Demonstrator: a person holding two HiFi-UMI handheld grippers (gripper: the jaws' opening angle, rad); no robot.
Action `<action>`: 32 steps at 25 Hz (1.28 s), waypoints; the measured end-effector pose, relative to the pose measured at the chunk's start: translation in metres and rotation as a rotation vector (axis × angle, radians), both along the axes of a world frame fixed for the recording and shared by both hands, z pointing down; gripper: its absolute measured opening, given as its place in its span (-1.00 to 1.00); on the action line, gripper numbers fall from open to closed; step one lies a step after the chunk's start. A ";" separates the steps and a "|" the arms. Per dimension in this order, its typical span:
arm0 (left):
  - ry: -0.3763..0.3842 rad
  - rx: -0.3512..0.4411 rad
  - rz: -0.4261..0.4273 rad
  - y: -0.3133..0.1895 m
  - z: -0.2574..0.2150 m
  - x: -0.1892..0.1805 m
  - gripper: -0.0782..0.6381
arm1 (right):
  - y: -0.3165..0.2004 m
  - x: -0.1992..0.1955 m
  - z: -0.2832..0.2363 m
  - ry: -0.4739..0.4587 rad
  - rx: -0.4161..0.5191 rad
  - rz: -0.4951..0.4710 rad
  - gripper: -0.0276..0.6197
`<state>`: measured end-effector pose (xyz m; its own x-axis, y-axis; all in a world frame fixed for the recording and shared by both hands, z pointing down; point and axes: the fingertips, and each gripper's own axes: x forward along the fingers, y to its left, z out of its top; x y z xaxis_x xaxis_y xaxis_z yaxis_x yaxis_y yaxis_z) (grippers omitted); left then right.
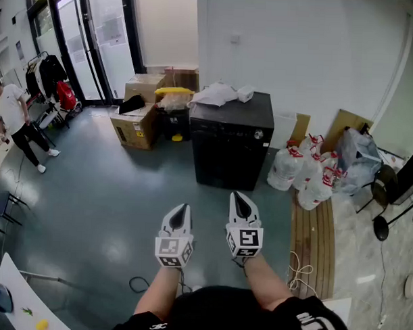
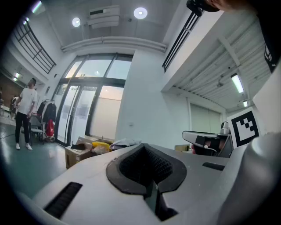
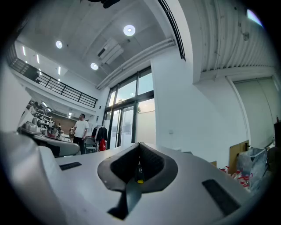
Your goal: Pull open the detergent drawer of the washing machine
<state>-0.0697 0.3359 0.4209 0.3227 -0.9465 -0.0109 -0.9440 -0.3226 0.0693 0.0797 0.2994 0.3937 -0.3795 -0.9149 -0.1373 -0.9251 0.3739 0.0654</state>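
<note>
Open grey floor [image 1: 111, 191] lies between me and the black washing machine [image 1: 227, 148], with cardboard boxes [image 1: 137, 128] crowding its left side and plastic bags [image 1: 304, 174] its right.

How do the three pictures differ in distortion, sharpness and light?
Head view: even daylight, lines bend only slightly at the edges, the washing machine looks sharp. Left gripper view: strong fisheye with dark corners; the ceiling lamp glares. Right gripper view: the same fisheye and dark corners; the glass doors are washed out by daylight.
</note>
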 end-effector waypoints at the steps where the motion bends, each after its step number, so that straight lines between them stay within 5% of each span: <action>1: 0.001 0.002 0.001 0.001 -0.001 0.000 -0.78 | 0.002 -0.001 0.000 -0.001 0.001 -0.001 -0.91; 32: -0.012 0.008 0.117 -0.006 0.011 -0.045 -0.78 | 0.006 -0.058 0.012 -0.019 0.035 0.106 -0.91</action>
<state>-0.1149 0.3301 0.4319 0.4311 -0.9022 -0.0134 -0.9006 -0.4312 0.0551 0.0221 0.3054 0.4060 -0.2781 -0.9443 -0.1762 -0.9605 0.2720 0.0586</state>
